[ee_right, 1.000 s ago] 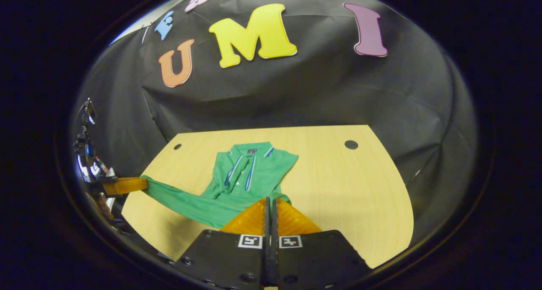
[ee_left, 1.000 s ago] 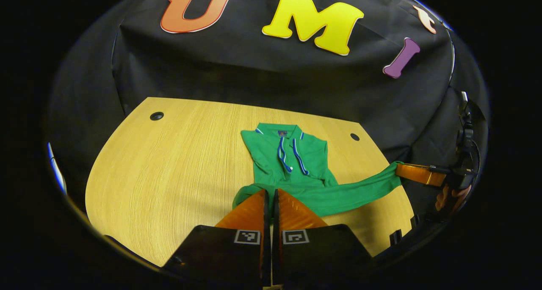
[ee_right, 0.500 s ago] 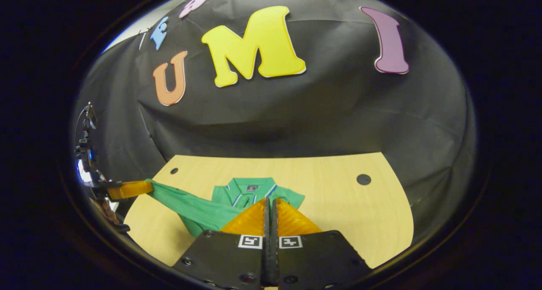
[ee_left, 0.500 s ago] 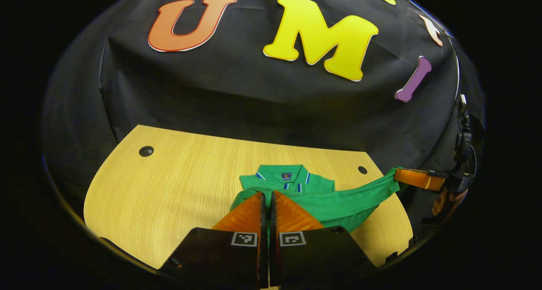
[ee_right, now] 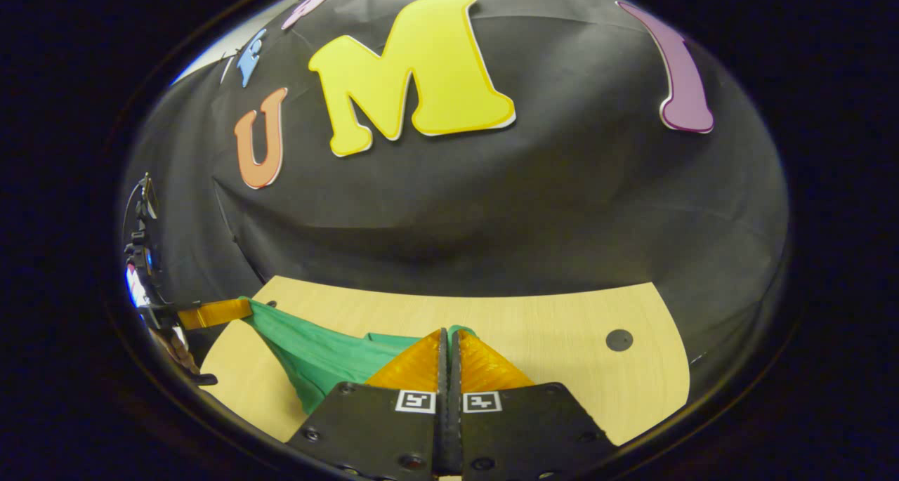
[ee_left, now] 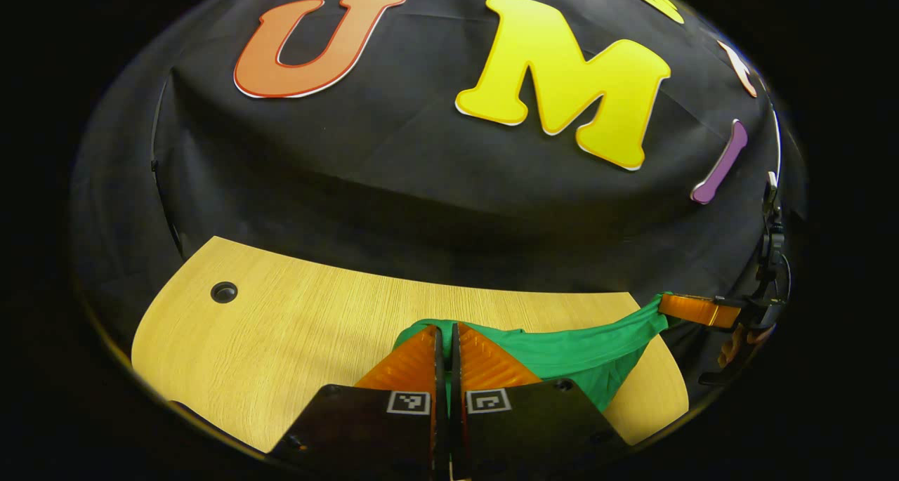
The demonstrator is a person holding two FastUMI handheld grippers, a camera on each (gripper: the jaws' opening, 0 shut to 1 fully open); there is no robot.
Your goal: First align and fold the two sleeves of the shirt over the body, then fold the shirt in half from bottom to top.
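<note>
while both grippers pinch the shirt point(ee_left: 583, 351), left gripper point(ee_left: 444, 330) and right gripper point(ee_right: 447, 332) hold its green edge lifted, stretched taut over the table point(ee_left: 295, 326) near side.

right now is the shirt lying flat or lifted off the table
Partly lifted: the shirt hangs taut between the left gripper and the right gripper, fingers of both shut on its hem, above the table.

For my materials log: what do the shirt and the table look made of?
The shirt looks like soft matte green knit fabric: it sags and stretches between the grippers. The table looks like pale wood or wood-look laminate, with fine straight grain lines and a slight sheen.
</note>
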